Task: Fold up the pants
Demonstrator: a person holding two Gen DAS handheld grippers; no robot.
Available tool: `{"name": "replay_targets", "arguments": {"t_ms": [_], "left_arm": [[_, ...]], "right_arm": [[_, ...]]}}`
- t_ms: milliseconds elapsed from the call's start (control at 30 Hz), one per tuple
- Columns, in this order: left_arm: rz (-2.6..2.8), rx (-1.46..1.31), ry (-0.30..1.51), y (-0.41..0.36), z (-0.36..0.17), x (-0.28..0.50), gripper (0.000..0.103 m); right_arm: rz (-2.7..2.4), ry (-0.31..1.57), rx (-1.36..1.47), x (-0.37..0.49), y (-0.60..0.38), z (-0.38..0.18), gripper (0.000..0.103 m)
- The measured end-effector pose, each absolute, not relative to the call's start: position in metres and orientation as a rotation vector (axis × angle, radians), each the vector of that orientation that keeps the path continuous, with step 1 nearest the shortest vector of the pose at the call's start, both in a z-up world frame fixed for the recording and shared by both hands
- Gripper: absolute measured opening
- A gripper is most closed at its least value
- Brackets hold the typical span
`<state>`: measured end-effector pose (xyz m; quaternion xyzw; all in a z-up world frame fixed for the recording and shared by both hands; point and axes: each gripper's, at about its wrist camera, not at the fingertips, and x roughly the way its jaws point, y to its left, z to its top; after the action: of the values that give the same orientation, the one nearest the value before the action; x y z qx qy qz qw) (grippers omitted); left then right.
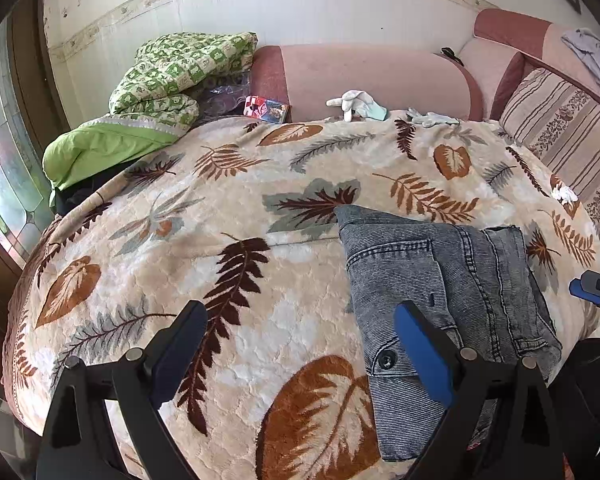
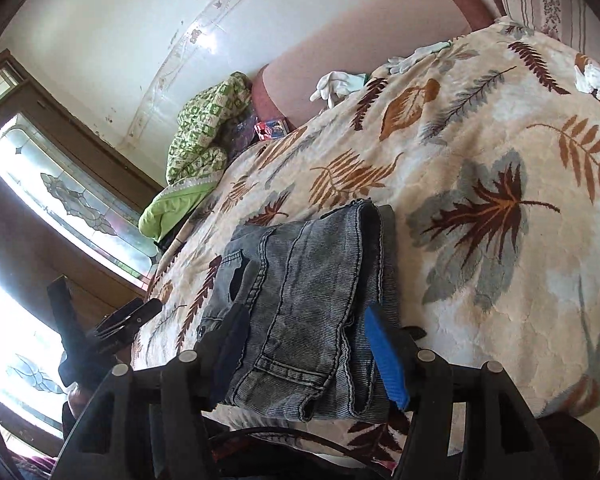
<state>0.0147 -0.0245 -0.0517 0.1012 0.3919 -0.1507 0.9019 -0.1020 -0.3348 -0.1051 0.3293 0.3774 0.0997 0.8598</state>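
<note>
The pants (image 1: 440, 296), grey washed denim, lie as a compact folded bundle on the leaf-patterned blanket (image 1: 260, 208) that covers the bed, near its front edge. In the left wrist view the bundle sits at about 4 o'clock; in the right wrist view it fills the lower middle, at 6 o'clock.

The left tongs (image 1: 300, 356) are spread wide and hold nothing; one finger hangs over bare blanket, the other over the waistband side near the button (image 1: 385, 360). The right tongs (image 2: 312, 354) are also wide open, with a finger on either side of the near end of the bundle. I cannot tell whether the pads touch the cloth; nothing looks pinched.

By my reading the folding is nearly or fully done, and the step in hand is tidying or releasing the stack. To do it well:

- Keep both tongs open and lift straight away from the cloth, so that no pad snags a seam or the pocket flap.
- If another fold is wanted, grip all layers together at the near end, low and close to the edge, because the stacked denim is thick and stiff and upper layers may slide.
- Press the top layer flat toward 12 o'clock so that the edges line up.
- Mind the bed edge at 6 o'clock: the bundle lies near it and a tug could drag it off.
</note>
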Motion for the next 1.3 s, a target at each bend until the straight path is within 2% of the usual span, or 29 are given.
{"name": "replay_targets", "arguments": {"t_ms": [700,967,1300], "left_arm": [[-0.373,0.257,0.85,-0.057,-0.063,0.015,0.095],[-0.393,0.266,0.915,-0.07,-0.082,0.025,0.095],[-0.436,0.312,0.9,-0.09,-0.077,0.014,0.095]], "right_arm": [[0.206,0.796,0.739,-0.097,-0.342,-0.126,0.064],[0.16,0.831,0.646,-0.091,-0.332,-0.126,0.064],[0.183,0.799,0.655,-0.09,-0.326,-0.127,0.064]]}}
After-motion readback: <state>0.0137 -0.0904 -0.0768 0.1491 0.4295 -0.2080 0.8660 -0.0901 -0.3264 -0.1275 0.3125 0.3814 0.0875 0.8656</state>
